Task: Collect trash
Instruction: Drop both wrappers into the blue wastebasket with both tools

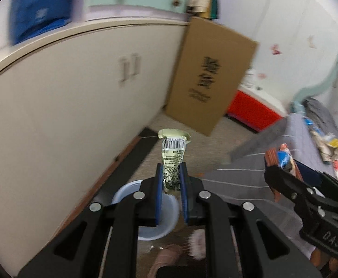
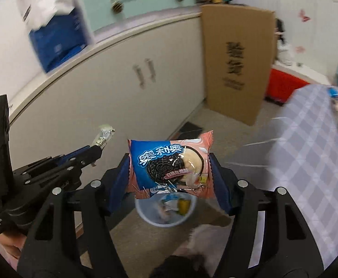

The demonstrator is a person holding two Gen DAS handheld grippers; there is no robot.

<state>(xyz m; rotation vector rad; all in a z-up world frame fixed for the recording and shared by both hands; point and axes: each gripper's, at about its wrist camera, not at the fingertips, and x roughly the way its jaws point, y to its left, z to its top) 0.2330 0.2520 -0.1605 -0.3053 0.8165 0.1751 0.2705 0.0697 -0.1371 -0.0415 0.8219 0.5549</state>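
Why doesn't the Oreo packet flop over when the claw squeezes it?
The Oreo packet looks puffy and holds its shape between the right claw pads, so it probably has air or a cookie inside. Its shiny film looks slippery, so it might slide out if squeezed loosely. It likely weighs little and would drop straight into the blue bin below.

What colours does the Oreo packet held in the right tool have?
The Oreo packet is blue and pink, with a black cookie printed on it; the right wrist view shows it best.
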